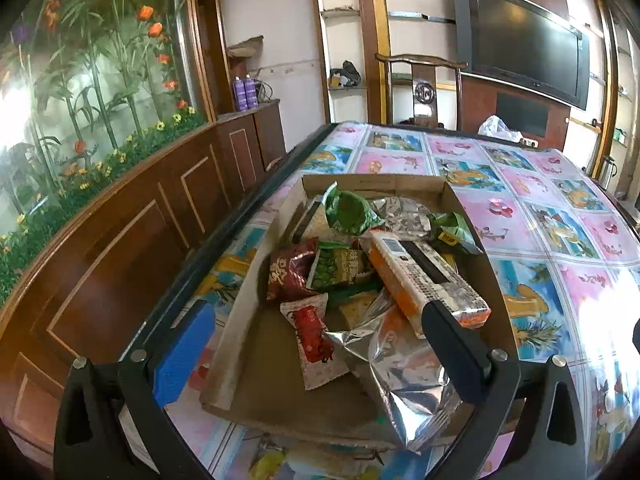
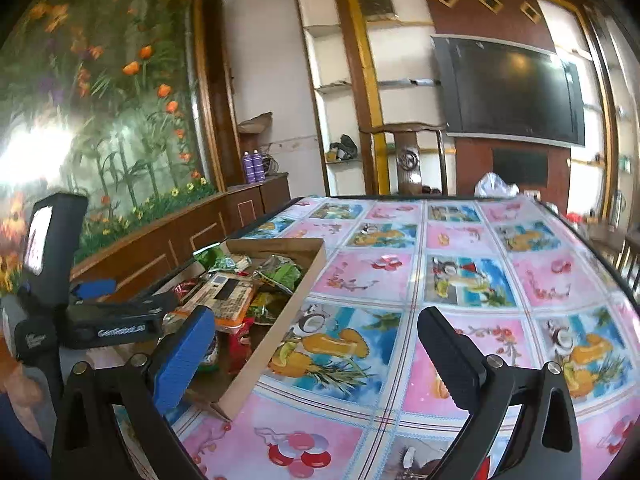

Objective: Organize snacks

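A shallow cardboard box [image 1: 260, 344] full of snacks sits on the table's left side. In it lie an orange and white carton [image 1: 424, 276], green packets [image 1: 352, 212], a dark red packet [image 1: 286, 272], a red and white sachet [image 1: 316, 340] and a silver foil bag [image 1: 408, 380]. My left gripper [image 1: 320, 344] is open and empty, hovering over the box's near end. My right gripper [image 2: 316, 356] is open and empty above the tablecloth, just right of the box [image 2: 280, 320]. The left gripper [image 2: 100, 312] also shows in the right wrist view.
The table [image 1: 540, 208] carries a glossy pink and blue fruit-print cloth [image 2: 460, 280]. A wooden cabinet [image 1: 120, 248] runs along the left edge. A chair [image 1: 424, 92] and a white plastic bag [image 1: 498, 128] stand at the far end. A television [image 1: 528, 44] hangs behind.
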Action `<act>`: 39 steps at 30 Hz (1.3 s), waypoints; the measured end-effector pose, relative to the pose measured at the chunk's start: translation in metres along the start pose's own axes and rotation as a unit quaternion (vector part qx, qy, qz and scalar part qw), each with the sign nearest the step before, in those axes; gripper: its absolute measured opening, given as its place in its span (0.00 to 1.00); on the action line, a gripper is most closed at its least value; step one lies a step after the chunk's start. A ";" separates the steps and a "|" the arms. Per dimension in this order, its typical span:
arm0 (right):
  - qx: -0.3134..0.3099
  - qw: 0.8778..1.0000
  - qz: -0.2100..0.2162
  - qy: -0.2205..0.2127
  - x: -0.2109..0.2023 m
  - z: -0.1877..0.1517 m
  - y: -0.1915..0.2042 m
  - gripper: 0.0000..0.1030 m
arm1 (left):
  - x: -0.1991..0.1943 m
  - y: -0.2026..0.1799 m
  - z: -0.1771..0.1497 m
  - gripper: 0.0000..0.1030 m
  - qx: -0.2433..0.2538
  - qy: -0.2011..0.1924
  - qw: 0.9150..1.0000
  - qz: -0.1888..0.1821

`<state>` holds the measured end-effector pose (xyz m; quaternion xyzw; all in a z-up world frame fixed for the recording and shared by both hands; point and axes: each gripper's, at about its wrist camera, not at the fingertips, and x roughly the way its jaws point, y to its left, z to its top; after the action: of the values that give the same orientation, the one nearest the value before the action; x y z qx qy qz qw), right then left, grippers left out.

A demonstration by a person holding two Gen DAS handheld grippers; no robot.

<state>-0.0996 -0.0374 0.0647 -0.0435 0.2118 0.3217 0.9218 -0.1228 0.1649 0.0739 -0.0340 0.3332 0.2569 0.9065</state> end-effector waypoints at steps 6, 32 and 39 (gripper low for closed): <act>-0.026 1.000 -0.008 -0.003 -0.001 -0.001 0.009 1.00 | 0.005 -0.001 0.001 1.00 0.001 0.000 1.000 0.016; -0.028 0.999 -0.018 -0.009 -0.005 0.000 0.007 0.99 | -0.003 0.001 0.004 1.00 0.019 -0.021 0.996 0.080; -0.015 1.000 -0.021 -0.007 -0.006 0.001 0.001 0.99 | -0.009 -0.005 0.002 1.00 0.035 -0.027 0.997 0.058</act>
<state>-0.1043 -0.0395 0.0685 -0.0594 0.1991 0.3055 0.9292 -0.1253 0.1569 0.0805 0.0241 0.3191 0.2981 0.8993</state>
